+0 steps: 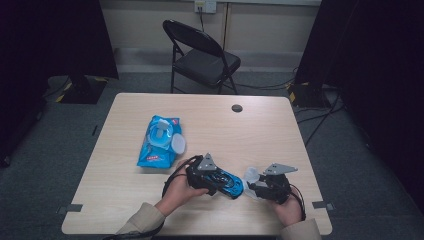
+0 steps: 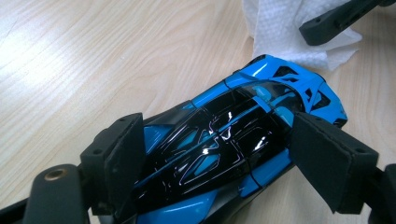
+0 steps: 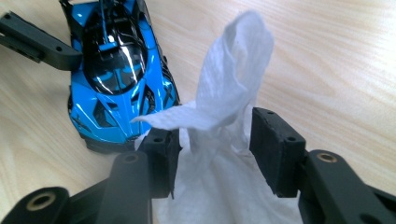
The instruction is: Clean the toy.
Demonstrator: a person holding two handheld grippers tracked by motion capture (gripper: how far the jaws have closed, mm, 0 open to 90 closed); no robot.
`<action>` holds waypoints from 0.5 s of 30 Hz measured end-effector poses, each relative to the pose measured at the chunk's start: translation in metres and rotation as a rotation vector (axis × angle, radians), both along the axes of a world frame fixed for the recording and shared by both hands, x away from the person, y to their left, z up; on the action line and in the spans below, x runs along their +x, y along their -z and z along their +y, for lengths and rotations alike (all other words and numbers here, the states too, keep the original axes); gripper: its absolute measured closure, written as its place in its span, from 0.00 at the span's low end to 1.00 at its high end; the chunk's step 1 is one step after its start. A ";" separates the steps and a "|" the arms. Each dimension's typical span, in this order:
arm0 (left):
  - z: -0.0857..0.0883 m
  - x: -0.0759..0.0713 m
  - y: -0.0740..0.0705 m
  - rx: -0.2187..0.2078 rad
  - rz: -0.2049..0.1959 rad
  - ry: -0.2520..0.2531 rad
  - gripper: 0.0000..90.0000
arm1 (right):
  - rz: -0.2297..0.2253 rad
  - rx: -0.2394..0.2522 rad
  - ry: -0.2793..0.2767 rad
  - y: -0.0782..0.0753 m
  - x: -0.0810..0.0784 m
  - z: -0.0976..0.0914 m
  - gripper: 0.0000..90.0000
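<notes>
- Left claw (image 2: 212, 163) clamps blue toy car (image 2: 243, 135) by its sides, near edge of counter (image 1: 125, 200).
- Right claw (image 3: 215, 149) stands apart around white wipe (image 3: 229, 93), pads not pressing; wipe touches car's right end.
- Wipes pack (image 1: 159, 141) lies farther left.

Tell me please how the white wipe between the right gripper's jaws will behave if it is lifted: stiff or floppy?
Probably floppy: the white wipe stands crumpled and folded between the right gripper jaws, with a loose flap hanging sideways. It looks thin and textured, so likely very light and not slippery. Its edge lies against the blue toy car, so it may drag along the car when pulled.
</notes>
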State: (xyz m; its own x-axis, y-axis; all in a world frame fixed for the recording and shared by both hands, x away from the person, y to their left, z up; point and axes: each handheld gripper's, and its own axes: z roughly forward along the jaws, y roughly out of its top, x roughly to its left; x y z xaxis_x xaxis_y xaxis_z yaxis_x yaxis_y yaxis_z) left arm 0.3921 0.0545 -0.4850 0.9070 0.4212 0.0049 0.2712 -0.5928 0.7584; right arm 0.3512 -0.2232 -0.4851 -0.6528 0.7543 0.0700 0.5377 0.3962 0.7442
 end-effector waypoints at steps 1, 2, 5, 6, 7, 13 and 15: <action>0.001 0.000 -0.001 0.002 0.000 -0.002 0.21 | -0.003 -0.002 0.002 -0.001 0.000 0.000 0.58; 0.002 0.000 -0.002 0.006 -0.001 -0.001 0.21 | -0.002 -0.003 0.002 -0.001 -0.001 -0.001 0.58; 0.005 -0.001 -0.007 0.008 -0.001 0.000 0.22 | 0.000 0.000 -0.001 -0.001 -0.002 -0.002 0.59; 0.006 -0.001 -0.009 0.008 -0.002 -0.003 0.22 | 0.001 -0.003 -0.002 -0.001 -0.002 -0.002 0.60; 0.007 -0.001 -0.011 0.005 -0.003 -0.005 0.22 | 0.004 -0.005 0.000 0.000 -0.002 -0.002 0.60; 0.013 -0.006 -0.014 0.013 0.002 0.001 0.29 | 0.022 -0.015 0.008 0.003 -0.002 -0.003 0.64; 0.015 -0.007 -0.014 0.010 -0.007 0.003 0.33 | 0.026 -0.016 0.007 0.004 -0.002 -0.004 0.66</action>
State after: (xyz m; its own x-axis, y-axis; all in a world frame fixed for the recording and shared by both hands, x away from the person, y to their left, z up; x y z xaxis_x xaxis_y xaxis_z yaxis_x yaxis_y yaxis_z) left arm 0.3855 0.0690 -0.4711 0.9084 0.4179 0.0149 0.2641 -0.6009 0.7544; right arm 0.3492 -0.2267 -0.4896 -0.6453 0.7603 0.0744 0.5595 0.4041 0.7236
